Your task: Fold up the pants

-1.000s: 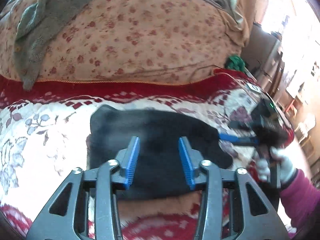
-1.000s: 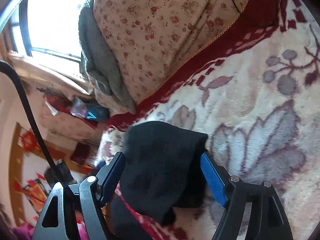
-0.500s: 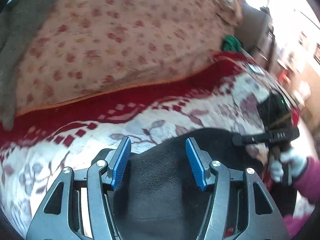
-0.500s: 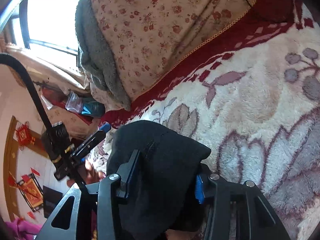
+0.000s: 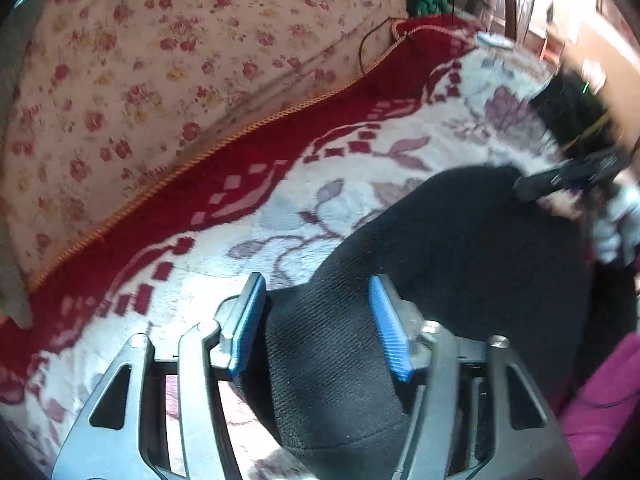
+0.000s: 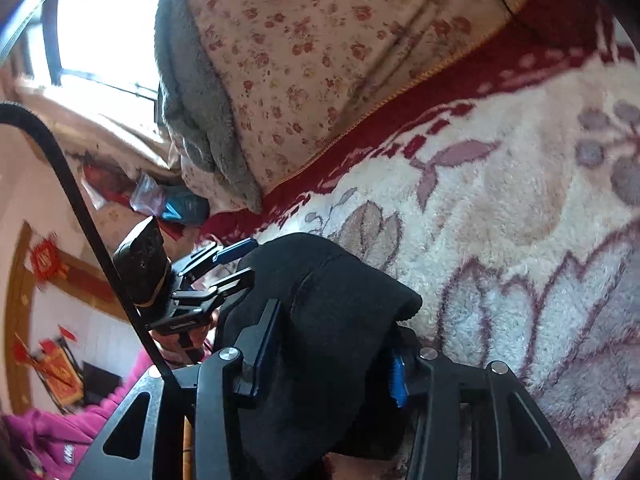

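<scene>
The black pants (image 5: pixel 460 256) lie folded into a thick bundle on the fleece blanket. My left gripper (image 5: pixel 320 320) straddles one end of the bundle; its blue pads stand apart on either side of the cloth. My right gripper (image 6: pixel 332 344) is shut on the other end of the pants (image 6: pixel 320 300), with the thick fold bulging between its pads. The right gripper also shows in the left wrist view (image 5: pixel 568 176) at the far end of the bundle. The left gripper shows in the right wrist view (image 6: pixel 224 264) beyond the pants.
The red and cream flowered blanket (image 5: pixel 312 184) covers the bed. A floral quilt (image 5: pixel 180 60) is piled behind it, with a grey blanket (image 6: pixel 192 120) on its side. A bright window (image 6: pixel 104 32) and room clutter lie beyond the bed edge.
My right gripper has closed onto the end of the pants. My left gripper has moved forward over the bundle so the cloth now sits between its open pads.
</scene>
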Motion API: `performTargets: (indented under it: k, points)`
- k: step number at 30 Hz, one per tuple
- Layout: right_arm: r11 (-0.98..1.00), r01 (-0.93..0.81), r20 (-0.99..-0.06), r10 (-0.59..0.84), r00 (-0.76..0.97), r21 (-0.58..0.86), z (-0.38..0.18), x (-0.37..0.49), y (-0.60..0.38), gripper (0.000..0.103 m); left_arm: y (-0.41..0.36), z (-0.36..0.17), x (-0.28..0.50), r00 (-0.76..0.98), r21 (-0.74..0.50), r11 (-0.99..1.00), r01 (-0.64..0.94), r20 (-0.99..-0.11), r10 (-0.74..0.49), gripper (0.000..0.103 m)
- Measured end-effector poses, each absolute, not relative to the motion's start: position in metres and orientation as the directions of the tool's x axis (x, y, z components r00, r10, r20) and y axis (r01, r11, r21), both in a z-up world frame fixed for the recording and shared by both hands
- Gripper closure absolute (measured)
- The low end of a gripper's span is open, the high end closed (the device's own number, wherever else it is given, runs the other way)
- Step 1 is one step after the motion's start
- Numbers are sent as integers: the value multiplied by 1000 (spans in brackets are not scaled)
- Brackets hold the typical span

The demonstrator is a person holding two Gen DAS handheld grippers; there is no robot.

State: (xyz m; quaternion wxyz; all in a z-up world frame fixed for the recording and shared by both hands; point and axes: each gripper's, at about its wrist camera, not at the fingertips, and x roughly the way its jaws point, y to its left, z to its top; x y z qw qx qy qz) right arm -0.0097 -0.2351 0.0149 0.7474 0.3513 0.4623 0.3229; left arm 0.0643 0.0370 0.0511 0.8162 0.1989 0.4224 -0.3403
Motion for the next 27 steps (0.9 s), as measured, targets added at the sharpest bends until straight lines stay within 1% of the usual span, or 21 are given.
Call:
performTargets:
  k: [1,3,4,6,9,14,18,20,25,26,27]
  points:
    - [564,-182,-477,799,367,806,20,-11,-231,64,36,48,61,444,82,700,709,-823,-354,89]
    - [590,-244,-489,791,369,770,34,-12,-223,74,37,44,56,460,96,713,695,-822,-337,92]
    - [597,-261,-492,788,371,759,38,-12,-220,76,39,43,53,475,106,722,684,-816,-330,95]
    - [613,-297,-500,779,377,732,49,-9,-212,78,46,45,51,489,100,743,662,-808,-328,97]
    - [602,-326,-483,790,379,729,57,-1,-202,80,60,52,52,506,84,776,625,-801,-320,98]
    - [581,-350,-462,806,369,735,55,11,-184,80,83,57,52,520,85,804,588,-802,-295,98]
    - [667,-331,-551,742,382,667,40,16,-175,81,85,51,53,514,63,819,570,-805,-296,98]
    - [683,-330,-563,727,392,652,37,12,-177,80,82,50,52,524,57,829,556,-799,-296,98]
    - [685,-276,-549,714,434,674,48,4,-193,73,89,58,53,514,-35,875,483,-798,-316,97]
    - [688,-279,-544,710,447,670,53,1,-195,70,91,61,50,520,-39,883,468,-796,-311,96]
    - [700,-277,-551,699,456,658,58,-3,-196,65,91,64,47,531,-35,891,454,-792,-302,96]
